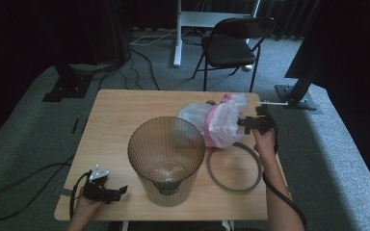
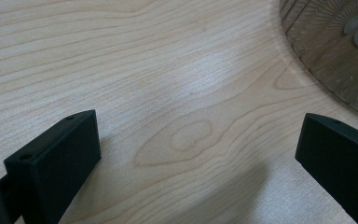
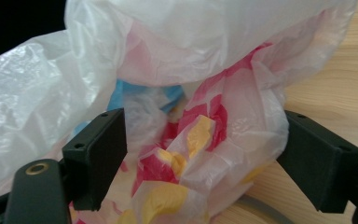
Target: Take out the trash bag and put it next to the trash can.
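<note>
Count of items on the wooden table (image 1: pixel 115 115): one ribbed, see-through bin (image 1: pixel 166 159), one crumpled plastic bag (image 1: pixel 217 120), one grey ring (image 1: pixel 234 167). Two grippers are in use, one per hand. One folding chair (image 1: pixel 231 45) stands on the carpet at the upper centre of the high view.

Right gripper (image 1: pixel 248 124) sits at the centre right of the high view, against the right edge of the bag. In the right gripper view the bag (image 3: pixel 205 135) bulges between the two black jaws, at the middle of the frame. The jaws stand wide, one on each side of the bag; the right jaw lies at the film's edge, and no clamping on the film can be seen. The bag is white and translucent, with red, yellow and blue contents showing through. The ring lies just below the bag and to the right of the bin.

Left gripper (image 1: pixel 120 191) rests at the lower left of the high view, left of the bin. Its jaws are spread wide over bare wood and hold nothing.

No brand, label or legible writing is visible on any item.
</note>
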